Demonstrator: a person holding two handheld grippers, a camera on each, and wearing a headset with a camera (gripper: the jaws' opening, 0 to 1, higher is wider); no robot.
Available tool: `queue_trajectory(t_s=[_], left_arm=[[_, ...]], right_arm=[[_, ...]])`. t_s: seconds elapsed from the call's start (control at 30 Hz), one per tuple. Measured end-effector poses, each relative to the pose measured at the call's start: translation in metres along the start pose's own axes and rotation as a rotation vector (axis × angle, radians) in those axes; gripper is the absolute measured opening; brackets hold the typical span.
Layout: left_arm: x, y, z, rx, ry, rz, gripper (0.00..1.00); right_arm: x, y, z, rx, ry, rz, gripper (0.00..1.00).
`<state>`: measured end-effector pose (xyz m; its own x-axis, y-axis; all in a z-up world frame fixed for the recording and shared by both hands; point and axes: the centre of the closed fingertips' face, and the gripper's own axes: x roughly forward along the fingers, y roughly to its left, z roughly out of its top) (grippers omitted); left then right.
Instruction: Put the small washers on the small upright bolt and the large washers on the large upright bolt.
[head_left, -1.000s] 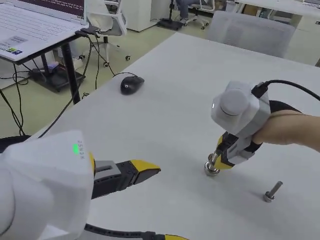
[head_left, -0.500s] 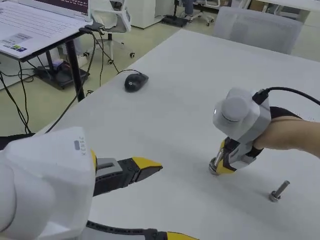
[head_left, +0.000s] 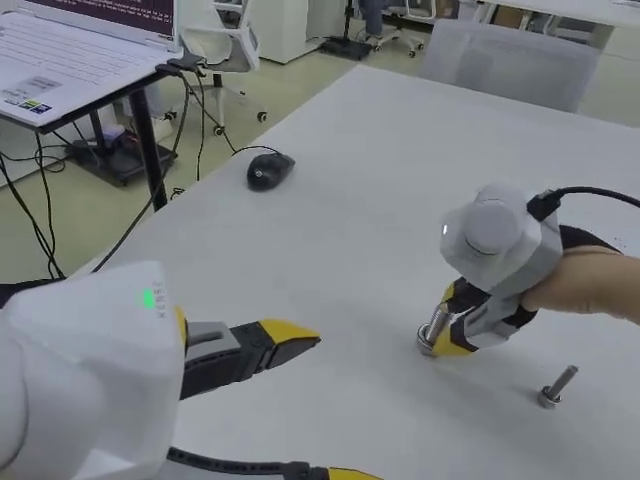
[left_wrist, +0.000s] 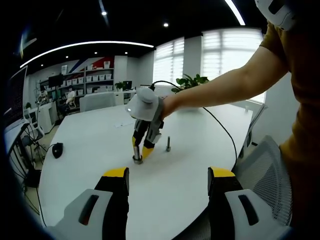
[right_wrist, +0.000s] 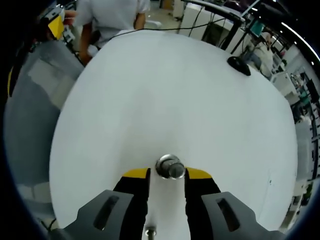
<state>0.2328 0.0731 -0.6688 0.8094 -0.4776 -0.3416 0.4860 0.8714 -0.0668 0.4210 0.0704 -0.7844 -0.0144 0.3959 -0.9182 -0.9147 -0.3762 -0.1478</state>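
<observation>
Large upright bolt (head_left: 434, 328) of silvery steel, standing on the white tabletop (head_left: 370, 180), with the yellow-tipped right claw (right_wrist: 167, 176) set over its top. The claw is narrow, one jaw close on either side of the shaft; whether it presses on the bolt, holds a washer against it, or merely flanks it cannot be told. A broader silvery collar sits at the foot of this bolt: it may be the bolt's own head or washers already stacked, and the views do not settle which. Small upright bolt (head_left: 556, 384) of the same metal, near the large bolt and to its right as the head view has it, stands apart from both claws; anything on its shaft is too small to make out. Yellow-tipped left claw (left_wrist: 167, 175), well apart from the large bolt on the person's side of it, gapes wide and holds nothing. Black computer mouse (head_left: 268, 170), well apart from the large bolt toward the tabletop's far left edge, plays no part. Progress, as judged: the step in hand is at the large bolt, probably seating or settling a large washer there; the small bolt looks untended for now, and the count of washers on either bolt, and of those left to place, cannot be read
</observation>
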Motion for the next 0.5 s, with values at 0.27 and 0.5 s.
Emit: queue_trajectory(t_s=[0.27, 0.5], left_arm=[[-0.003, -0.003, 0.004, 0.025, -0.003, -0.015, 0.63], [-0.008, -0.012, 0.011, 0.05, -0.015, -0.044, 0.63]], right_arm=[[-0.063, 0.02, 0.006, 0.061, -0.21, -0.15, 0.27], [-0.13, 0.068, 0.017, 0.125, -0.495, -0.221, 0.26]])
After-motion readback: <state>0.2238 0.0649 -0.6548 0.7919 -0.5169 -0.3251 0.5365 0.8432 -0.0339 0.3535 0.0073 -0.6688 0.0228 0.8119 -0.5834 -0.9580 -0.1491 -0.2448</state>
